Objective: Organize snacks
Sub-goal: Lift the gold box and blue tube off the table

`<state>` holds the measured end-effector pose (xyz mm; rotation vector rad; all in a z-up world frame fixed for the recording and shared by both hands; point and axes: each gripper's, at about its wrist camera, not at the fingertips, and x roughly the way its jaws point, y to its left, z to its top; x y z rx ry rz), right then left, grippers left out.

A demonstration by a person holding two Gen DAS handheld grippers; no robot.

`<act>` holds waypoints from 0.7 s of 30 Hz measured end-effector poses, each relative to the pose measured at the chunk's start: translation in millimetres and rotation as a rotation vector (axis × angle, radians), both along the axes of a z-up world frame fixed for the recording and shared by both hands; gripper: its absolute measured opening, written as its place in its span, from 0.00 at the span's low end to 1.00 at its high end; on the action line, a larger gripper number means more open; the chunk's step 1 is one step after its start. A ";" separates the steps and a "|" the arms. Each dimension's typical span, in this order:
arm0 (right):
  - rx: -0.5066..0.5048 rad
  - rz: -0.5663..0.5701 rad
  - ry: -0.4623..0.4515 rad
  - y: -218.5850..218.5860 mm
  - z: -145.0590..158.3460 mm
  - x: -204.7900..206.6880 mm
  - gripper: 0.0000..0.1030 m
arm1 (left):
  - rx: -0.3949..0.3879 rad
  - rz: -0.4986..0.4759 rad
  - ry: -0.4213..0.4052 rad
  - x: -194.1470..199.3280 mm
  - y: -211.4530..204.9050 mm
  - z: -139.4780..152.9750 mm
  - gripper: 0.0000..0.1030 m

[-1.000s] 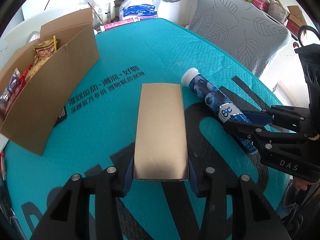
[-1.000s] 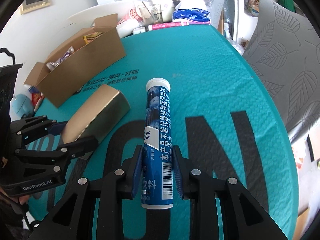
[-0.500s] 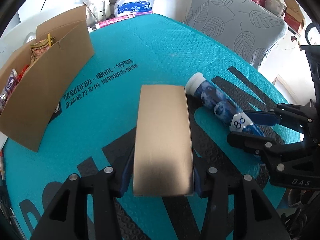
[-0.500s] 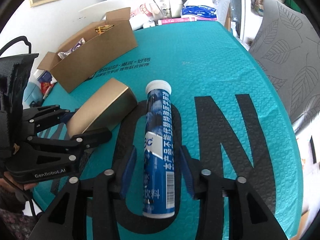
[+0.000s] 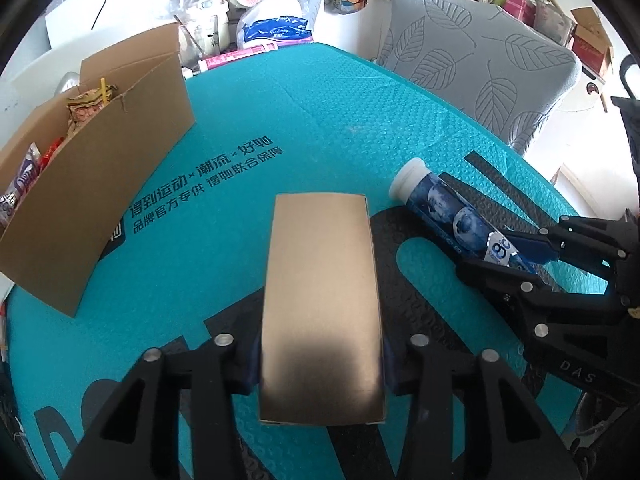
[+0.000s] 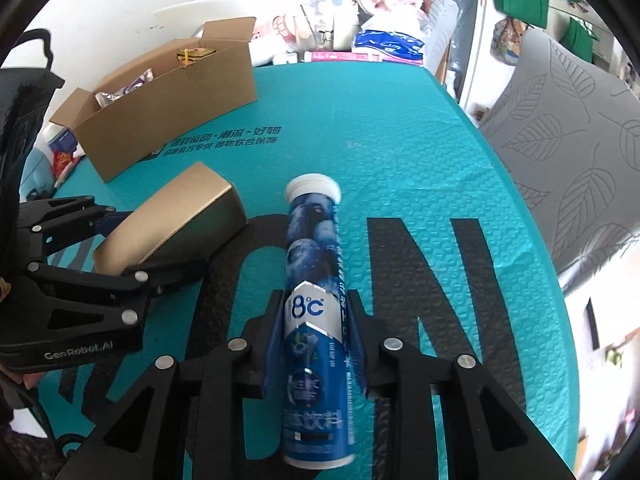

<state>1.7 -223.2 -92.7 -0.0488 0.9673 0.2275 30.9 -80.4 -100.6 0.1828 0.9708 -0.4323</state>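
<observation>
A gold rectangular box (image 5: 320, 300) lies on the teal mat, and my left gripper (image 5: 318, 364) is closing its jaws on the near end, pads pressing both long sides. To its right lies a blue tube (image 6: 316, 264) with a white cap and an "8°C" label. My right gripper (image 6: 314, 344) is closing on the tube's lower half, blue pads against both sides. The right wrist view shows the gold box (image 6: 172, 224) and left gripper (image 6: 132, 248) at the left. The left wrist view shows the blue tube (image 5: 440, 204) and right gripper (image 5: 504, 252) at the right.
An open cardboard box (image 5: 100, 184) with several snack packets stands on the mat's far left. The teal mat (image 5: 320, 120) carries black letters. A grey leaf-patterned chair (image 5: 480, 72) stands beyond the right edge. Bags, bottles and a pink box crowd the far end.
Half a second ago both pairs of jaws stood slightly wider around their items; now they press in again. The tube has rolled, so its "8°C" label faces up.
</observation>
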 end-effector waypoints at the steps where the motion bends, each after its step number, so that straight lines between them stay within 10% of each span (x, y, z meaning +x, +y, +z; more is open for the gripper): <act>1: 0.010 -0.002 0.001 -1.3 0.1 0.2 0.28 | -0.001 0.002 0.001 0.4 0.0 0.3 0.42; 21: 0.167 0.099 0.029 14.7 8.0 -14.8 0.27 | -0.079 0.070 0.070 -14.9 28.9 7.9 0.41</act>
